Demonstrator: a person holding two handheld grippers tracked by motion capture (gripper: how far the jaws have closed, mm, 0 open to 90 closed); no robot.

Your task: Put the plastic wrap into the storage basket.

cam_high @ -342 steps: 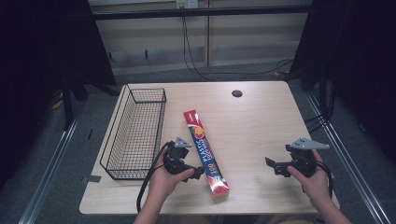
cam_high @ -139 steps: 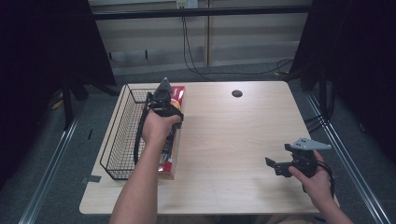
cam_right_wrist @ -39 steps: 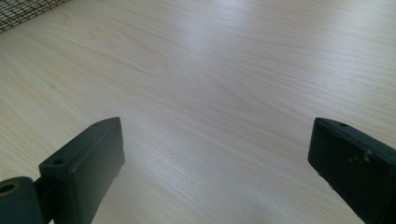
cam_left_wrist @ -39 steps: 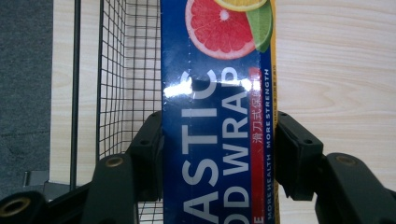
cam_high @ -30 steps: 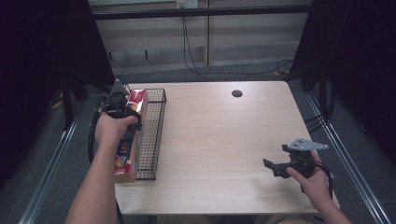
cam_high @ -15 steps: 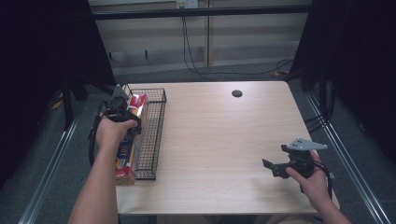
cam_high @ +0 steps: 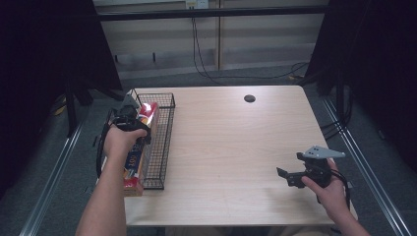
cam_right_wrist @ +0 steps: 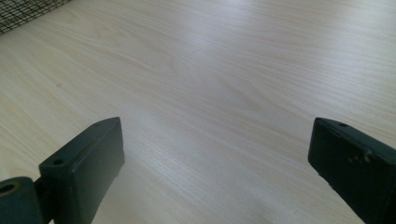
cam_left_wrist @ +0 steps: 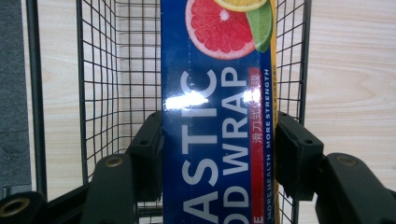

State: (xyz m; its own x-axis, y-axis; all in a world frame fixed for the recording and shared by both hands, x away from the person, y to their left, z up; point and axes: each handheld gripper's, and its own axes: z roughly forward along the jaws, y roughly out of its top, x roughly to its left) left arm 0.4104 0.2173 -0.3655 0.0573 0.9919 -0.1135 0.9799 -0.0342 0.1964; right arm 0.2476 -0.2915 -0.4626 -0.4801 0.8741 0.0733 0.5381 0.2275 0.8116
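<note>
Landmark = wire basket (cam_high: 158, 142), sitting at the table's (cam_high: 236, 147) left edge.

Far left: left hand (cam_high: 119, 140) w/ left gripper (cam_high: 129, 112) is over the basket's left side. Jaws clamped on the plastic wrap box (cam_high: 140, 147), one pad on each long side. In the left gripper view the pads press the blue box (cam_left_wrist: 217, 116) flat on both sides, w/ basket mesh (cam_left_wrist: 112, 84) right behind it and mesh walls on either side. Box is long, blue w/ red ends and a citrus pic. It runs lengthwise along the basket. Far end is at the basket's back part, near end reaches the basket's front rim and looks to poke just past it. Can't tell if the box rests on the basket floor or hangs just above it.

Mid: bare wood right of the basket. Small dark round hole (cam_high: 249, 98) well apart from the basket, toward the table's back edge.

Far right: right gripper (cam_high: 290, 177) in the right hand (cam_high: 328, 189), well apart from the basket, near the table's front right corner, pointing back toward the basket. Jaws stand wide, nothing between them. Right gripper view: bare tabletop (cam_right_wrist: 210, 84) between the 2 jaws, a corner of basket mesh (cam_right_wrist: 23, 11) at top left.
</note>
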